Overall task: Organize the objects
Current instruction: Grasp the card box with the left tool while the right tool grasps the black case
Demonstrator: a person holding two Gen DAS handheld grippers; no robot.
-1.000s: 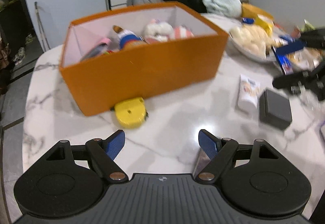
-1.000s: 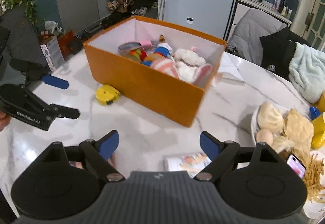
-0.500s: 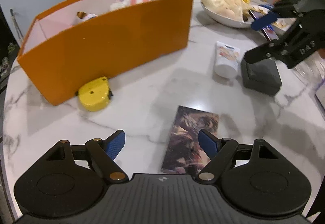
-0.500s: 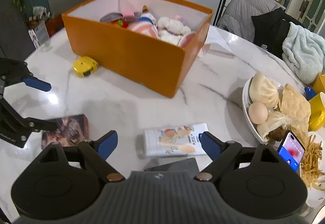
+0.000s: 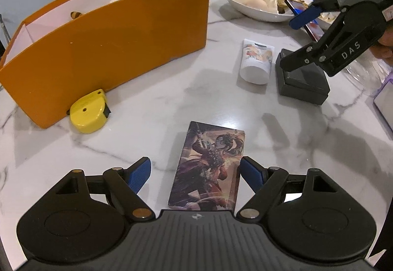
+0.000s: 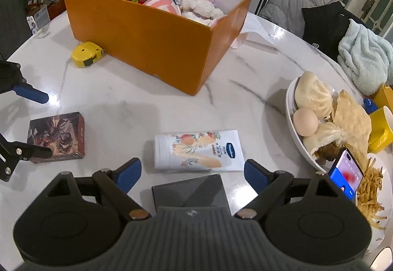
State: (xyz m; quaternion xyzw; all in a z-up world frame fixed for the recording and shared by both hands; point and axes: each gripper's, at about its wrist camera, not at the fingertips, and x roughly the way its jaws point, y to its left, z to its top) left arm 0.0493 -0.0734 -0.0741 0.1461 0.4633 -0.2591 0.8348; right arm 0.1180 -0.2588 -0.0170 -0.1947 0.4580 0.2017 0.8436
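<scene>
Marble table (image 5: 152, 108): card box (image 5: 208, 167) between open left hand-held gripper (image 5: 195, 172) fingers.

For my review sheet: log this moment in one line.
left claw open over illustrated card box | right claw open over dark grey box | nothing held

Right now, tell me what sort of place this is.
Probably a home dining area: a marble table with a plate of buns and an egg, fries, and a jacket-draped chair behind.

Glossy marble table (image 5: 152, 108), seemingly cardboard box (image 5: 110, 49).
</scene>
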